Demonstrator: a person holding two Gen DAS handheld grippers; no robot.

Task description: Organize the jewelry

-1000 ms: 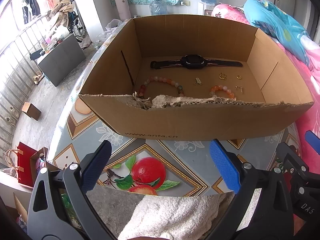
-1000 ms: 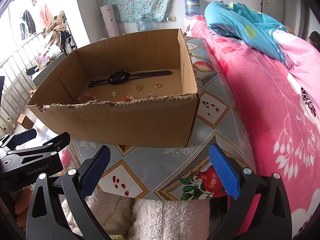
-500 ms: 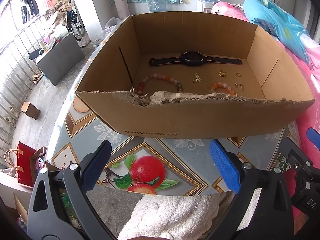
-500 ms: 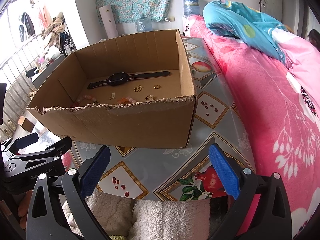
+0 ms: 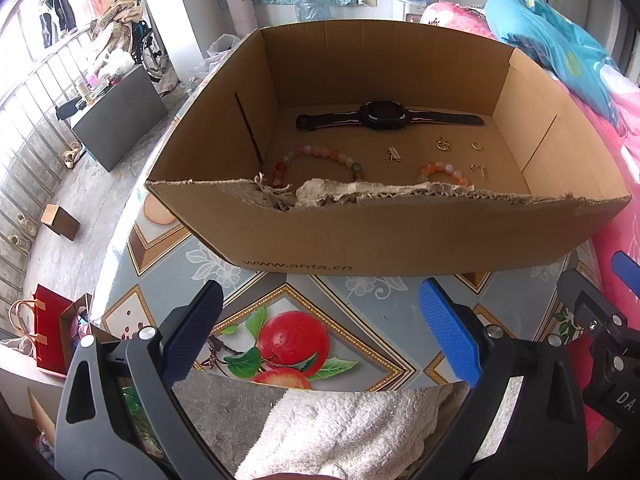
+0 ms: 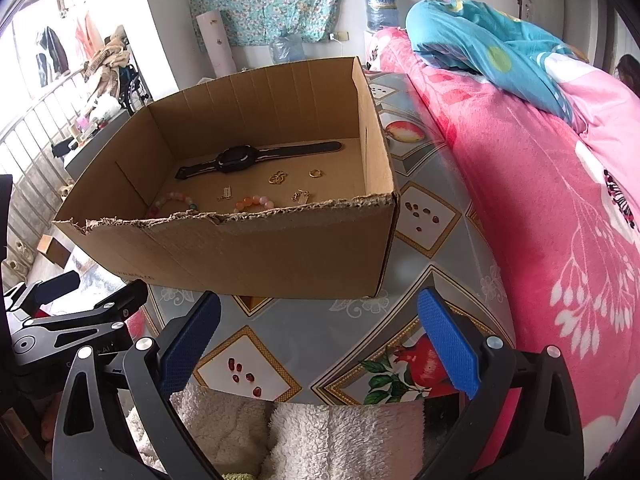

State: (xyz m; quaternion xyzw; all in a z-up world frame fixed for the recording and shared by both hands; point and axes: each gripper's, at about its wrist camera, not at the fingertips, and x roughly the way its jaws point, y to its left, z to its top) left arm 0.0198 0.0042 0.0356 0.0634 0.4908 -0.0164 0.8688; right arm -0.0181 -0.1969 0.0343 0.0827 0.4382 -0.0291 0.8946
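With both the left gripper [image 5: 320,336] and right gripper [image 6: 318,334] spread empty, clear the cardboard box [image 5: 400,236] torn rim before descending toward what appears to be a ring [image 5: 476,145].

A black watch [image 5: 382,117] lies flat along the cardboard box's [image 5: 400,236] far wall. Two beaded bracelets, one long [image 5: 316,159] and one short [image 5: 442,172], rest near the torn front edge. Small gold pieces [image 5: 443,145] are scattered between.

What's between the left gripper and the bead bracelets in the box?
In the left wrist view: bare tablecloth, then the cardboard box's torn front wall, between the left gripper and both bead bracelets.
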